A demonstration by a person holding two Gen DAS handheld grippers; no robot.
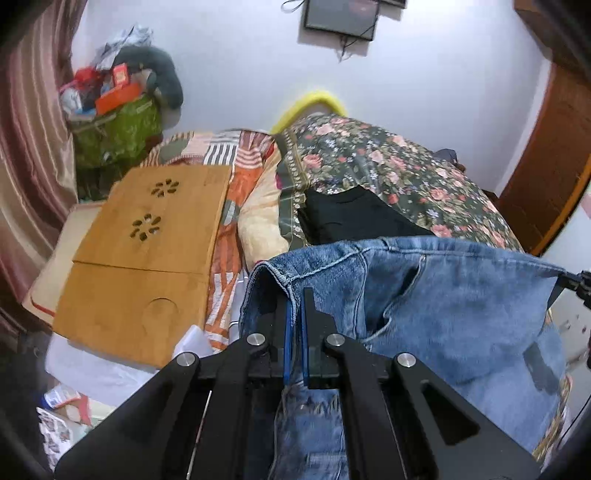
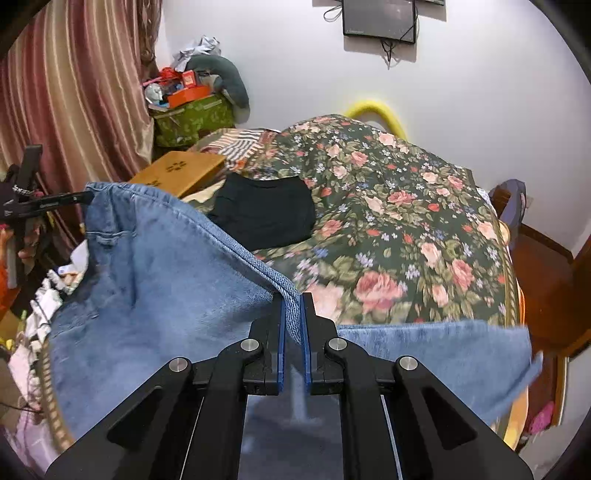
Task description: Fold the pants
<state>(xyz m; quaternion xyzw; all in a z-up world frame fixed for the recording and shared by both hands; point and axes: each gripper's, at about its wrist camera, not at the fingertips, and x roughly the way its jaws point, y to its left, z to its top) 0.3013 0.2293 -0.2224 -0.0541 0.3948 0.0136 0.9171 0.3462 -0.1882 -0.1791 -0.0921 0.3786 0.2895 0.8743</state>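
A white wall [image 2: 295, 74] with a dark screen [image 2: 380, 16], striped curtains [image 2: 74, 92], and a floral-covered bed [image 2: 406, 221].

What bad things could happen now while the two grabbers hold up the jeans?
1. The right gripper pinches only a thin edge of the jeans, so the denim might slip out.
2. The jeans hang bunched between it and the left gripper, so the fold may come out crooked.
3. They could land on the black garment on the bed.
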